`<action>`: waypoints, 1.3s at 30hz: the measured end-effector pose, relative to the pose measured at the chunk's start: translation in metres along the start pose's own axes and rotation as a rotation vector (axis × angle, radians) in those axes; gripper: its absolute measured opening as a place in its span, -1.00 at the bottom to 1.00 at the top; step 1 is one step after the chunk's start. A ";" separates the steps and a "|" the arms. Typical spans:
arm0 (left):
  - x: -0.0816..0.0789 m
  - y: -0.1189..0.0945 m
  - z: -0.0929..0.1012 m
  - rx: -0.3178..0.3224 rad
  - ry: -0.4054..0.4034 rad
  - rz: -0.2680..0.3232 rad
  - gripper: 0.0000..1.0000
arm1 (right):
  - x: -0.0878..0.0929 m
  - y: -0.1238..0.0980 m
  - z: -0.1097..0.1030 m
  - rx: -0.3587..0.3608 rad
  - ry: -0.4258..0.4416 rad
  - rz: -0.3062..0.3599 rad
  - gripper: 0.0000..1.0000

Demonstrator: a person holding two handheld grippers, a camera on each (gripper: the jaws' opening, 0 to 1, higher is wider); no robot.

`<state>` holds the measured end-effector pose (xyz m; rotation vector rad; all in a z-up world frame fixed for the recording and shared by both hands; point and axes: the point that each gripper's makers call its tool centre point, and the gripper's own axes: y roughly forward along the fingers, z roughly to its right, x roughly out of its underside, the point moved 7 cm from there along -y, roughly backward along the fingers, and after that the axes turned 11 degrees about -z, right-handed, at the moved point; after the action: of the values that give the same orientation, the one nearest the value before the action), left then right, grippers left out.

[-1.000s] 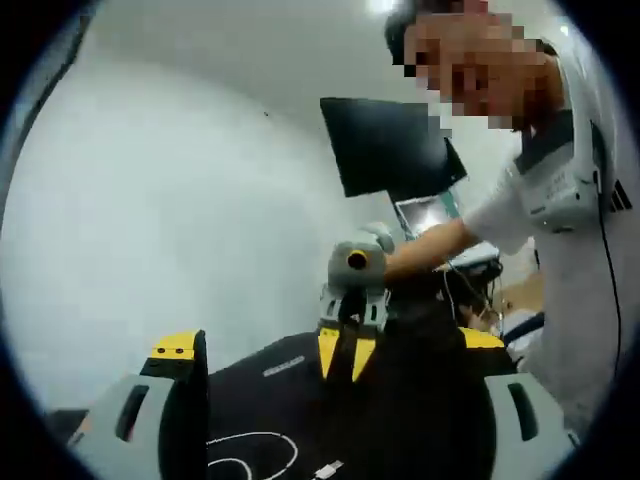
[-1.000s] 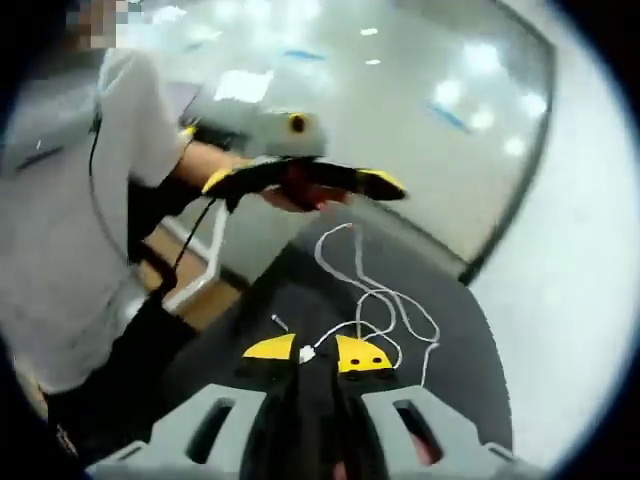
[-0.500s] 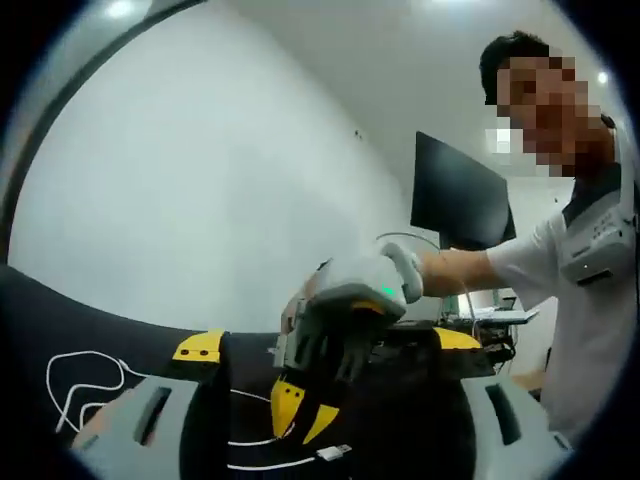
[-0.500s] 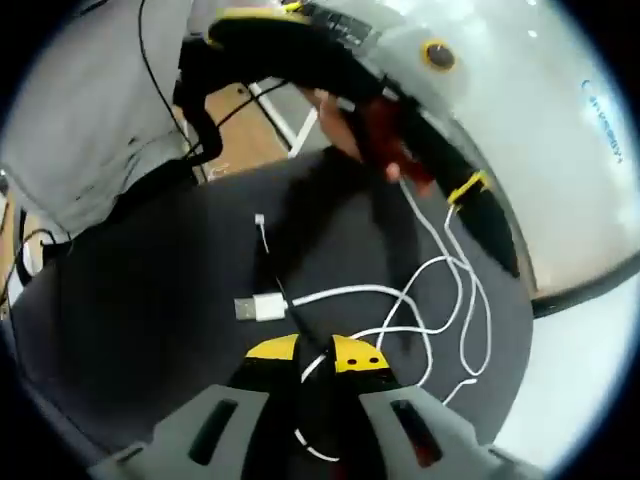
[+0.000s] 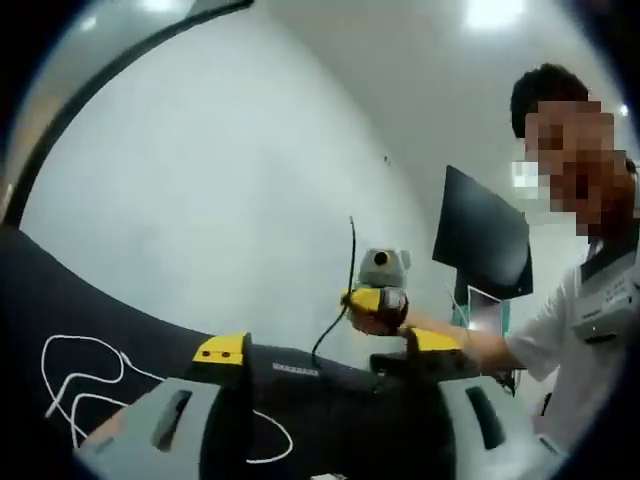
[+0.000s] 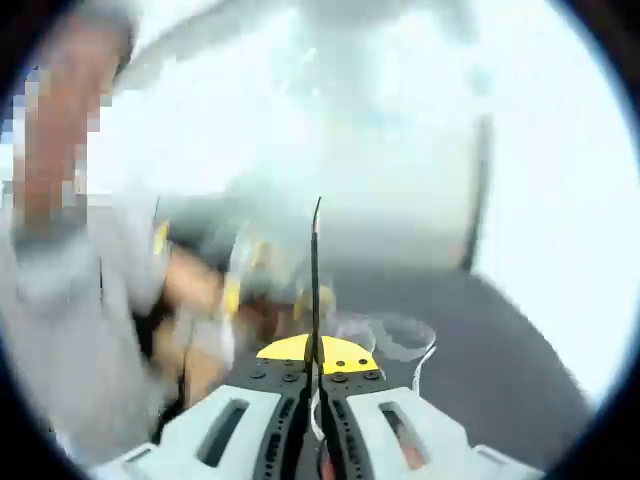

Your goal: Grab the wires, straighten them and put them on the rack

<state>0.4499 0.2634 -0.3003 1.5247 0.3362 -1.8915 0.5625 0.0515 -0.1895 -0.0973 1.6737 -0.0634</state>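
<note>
Dark counter [image 5: 60, 310], white wall behind | right hand-held gripper [image 6: 316, 358] clamped on black wire [image 6: 315, 270], centre frame | left hand-held gripper [image 5: 325, 348] jaws wide | white wire [image 5: 70, 385] lower left

My right gripper view is motion-blurred: the person [image 6: 70, 250] and the white cable [image 6: 385, 335] on the mat are smeared. In the left gripper view, my left gripper [image 5: 325, 350] hides part of the white cable [image 5: 70, 385].
</note>
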 end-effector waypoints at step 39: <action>0.150 0.364 -0.039 -0.170 0.465 -0.929 -0.98 | 0.148 -0.200 0.194 0.876 0.786 0.047 -0.79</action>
<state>0.7001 -0.0335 -0.3766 1.8433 1.5974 -2.0155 0.7455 -0.1590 -0.3369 0.7092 2.2688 -0.8790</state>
